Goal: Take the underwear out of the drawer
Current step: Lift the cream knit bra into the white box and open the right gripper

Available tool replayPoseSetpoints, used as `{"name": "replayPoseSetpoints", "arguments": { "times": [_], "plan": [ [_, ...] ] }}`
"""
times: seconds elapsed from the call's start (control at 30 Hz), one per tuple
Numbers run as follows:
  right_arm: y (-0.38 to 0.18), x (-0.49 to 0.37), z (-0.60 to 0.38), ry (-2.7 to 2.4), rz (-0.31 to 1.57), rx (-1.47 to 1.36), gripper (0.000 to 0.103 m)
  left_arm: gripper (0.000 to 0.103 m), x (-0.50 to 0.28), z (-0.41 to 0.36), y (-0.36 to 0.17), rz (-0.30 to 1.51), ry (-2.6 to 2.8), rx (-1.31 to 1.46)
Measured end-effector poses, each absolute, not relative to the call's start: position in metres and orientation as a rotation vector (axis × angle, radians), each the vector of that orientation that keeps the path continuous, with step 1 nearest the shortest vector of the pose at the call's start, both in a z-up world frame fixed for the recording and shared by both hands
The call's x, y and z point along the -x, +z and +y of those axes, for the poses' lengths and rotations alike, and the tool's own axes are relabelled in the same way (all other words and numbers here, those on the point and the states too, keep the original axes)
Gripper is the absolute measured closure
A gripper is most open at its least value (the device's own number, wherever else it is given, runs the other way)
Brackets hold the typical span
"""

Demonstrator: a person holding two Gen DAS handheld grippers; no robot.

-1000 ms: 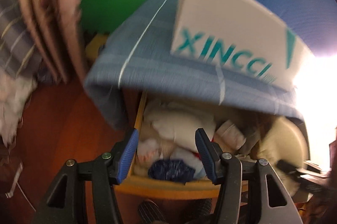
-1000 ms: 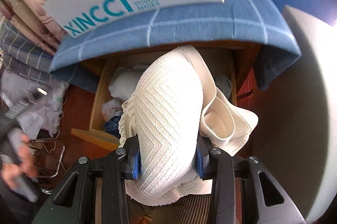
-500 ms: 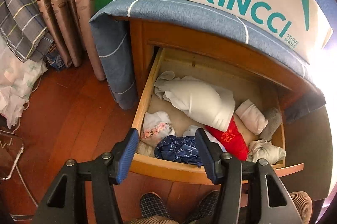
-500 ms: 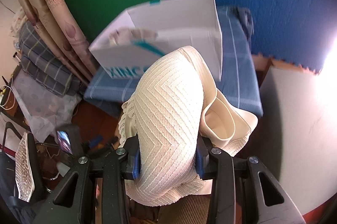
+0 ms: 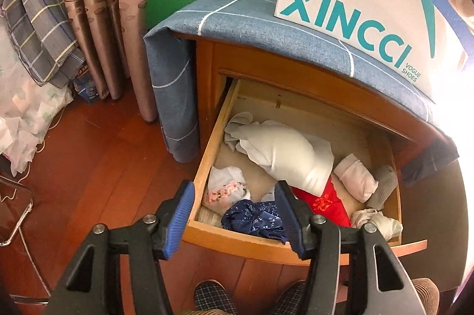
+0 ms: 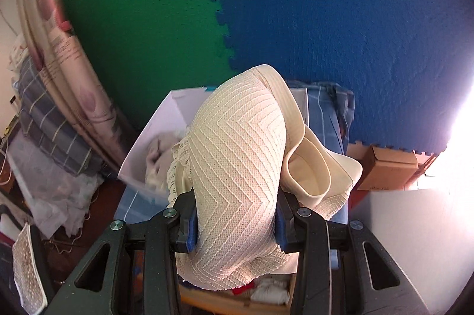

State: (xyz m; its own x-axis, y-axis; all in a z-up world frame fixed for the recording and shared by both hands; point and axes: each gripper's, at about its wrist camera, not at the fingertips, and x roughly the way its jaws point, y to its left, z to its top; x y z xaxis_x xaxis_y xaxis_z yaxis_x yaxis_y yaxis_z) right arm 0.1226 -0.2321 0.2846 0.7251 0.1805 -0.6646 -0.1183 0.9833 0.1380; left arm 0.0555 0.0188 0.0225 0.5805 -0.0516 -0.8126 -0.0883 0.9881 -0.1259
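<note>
The wooden drawer (image 5: 207, 155) of a nightstand stands open and holds several garments: a white bundle (image 5: 284, 152), a red piece (image 5: 328, 205), a dark blue floral piece (image 5: 254, 218) and a lace-trimmed white piece (image 5: 225, 190). My left gripper (image 5: 234, 214) is open and empty, just above the drawer's front left corner. My right gripper (image 6: 235, 214) is shut on cream ribbed underwear (image 6: 237, 167), held high above the white shoe box (image 6: 154, 143). A strip of the drawer (image 6: 237, 301) shows below it.
A white XINCCI shoe box (image 5: 349, 7) stands on the blue checked cloth (image 5: 237, 16) over the nightstand. Curtains (image 5: 100, 4) and folded plaid bedding (image 5: 38, 27) are at the left. A cardboard box (image 6: 388, 167) sits at the right, against the blue foam wall (image 6: 326, 4).
My right gripper has risen from the drawer with the cream underwear to above the shoe box. My left gripper has pulled back and up, so the whole drawer shows.
</note>
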Motion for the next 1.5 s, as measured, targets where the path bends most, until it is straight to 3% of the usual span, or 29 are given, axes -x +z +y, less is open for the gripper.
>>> {"name": "replayPoseSetpoints", "arguments": {
  "times": [0.63, 0.9, 1.2, 1.5],
  "plan": [
    [0.196, -0.265, -0.206, 0.040, 0.999, 0.043, 0.064, 0.046, -0.061, 0.024, 0.014, 0.975, 0.000, 0.214],
    [0.170, -0.272, -0.207, 0.035, 1.053, 0.046, 0.054, 0.046, -0.062, 0.025, 0.012, 0.981, -0.011, 0.228],
    [0.187, -0.256, -0.204, 0.053, 1.028, 0.076, 0.037, 0.046, -0.063, 0.024, 0.010, 0.985, -0.008, 0.231],
    [0.226, -0.193, -0.209, 0.135, 0.966, 0.103, 0.036, 0.046, -0.061, 0.023, 0.010, 0.987, -0.003, 0.228]
  ]
}}
